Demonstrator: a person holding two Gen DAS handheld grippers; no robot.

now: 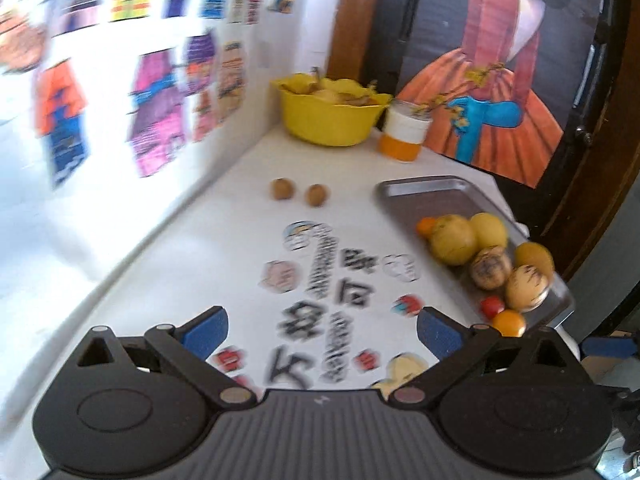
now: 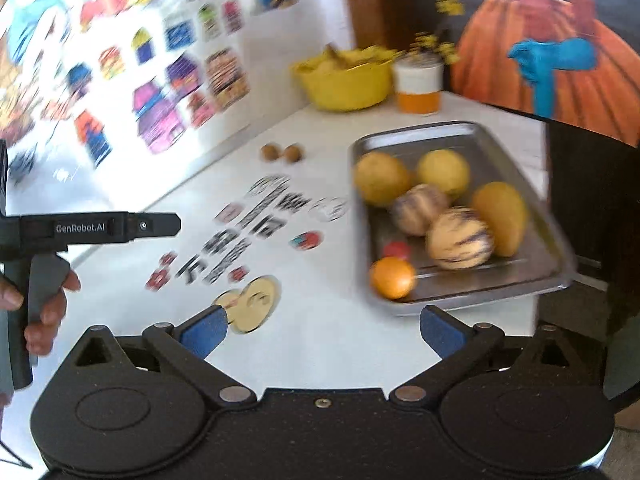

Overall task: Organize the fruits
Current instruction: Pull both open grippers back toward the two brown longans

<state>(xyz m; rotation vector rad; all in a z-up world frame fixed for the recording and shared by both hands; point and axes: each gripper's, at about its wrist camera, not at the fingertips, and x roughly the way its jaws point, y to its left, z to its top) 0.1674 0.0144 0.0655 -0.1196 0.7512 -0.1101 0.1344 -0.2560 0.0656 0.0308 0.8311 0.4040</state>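
A metal tray (image 1: pixel 424 194) (image 2: pixel 500 148) on the white table holds several fruits: yellow round ones (image 2: pixel 443 172), striped melons (image 2: pixel 459 238), a mango (image 2: pixel 502 216), an orange (image 2: pixel 393 278) and a small red fruit (image 2: pixel 396 249). Two brown kiwis (image 1: pixel 298 191) (image 2: pixel 282 153) lie on the table beyond the stickers. A yellow bowl (image 1: pixel 328 120) (image 2: pixel 346 84) of fruit stands at the back. My left gripper (image 1: pixel 322 330) is open and empty over the table. My right gripper (image 2: pixel 324 330) is open and empty, just in front of the tray.
An orange-and-white cup (image 1: pixel 404 132) (image 2: pixel 418 86) stands beside the bowl. A wall with coloured drawings (image 1: pixel 120 80) runs along the left. A painted board (image 1: pixel 500 80) stands behind. Stickers (image 1: pixel 320 280) cover the table. The left handle (image 2: pixel 96 228) shows at the left.
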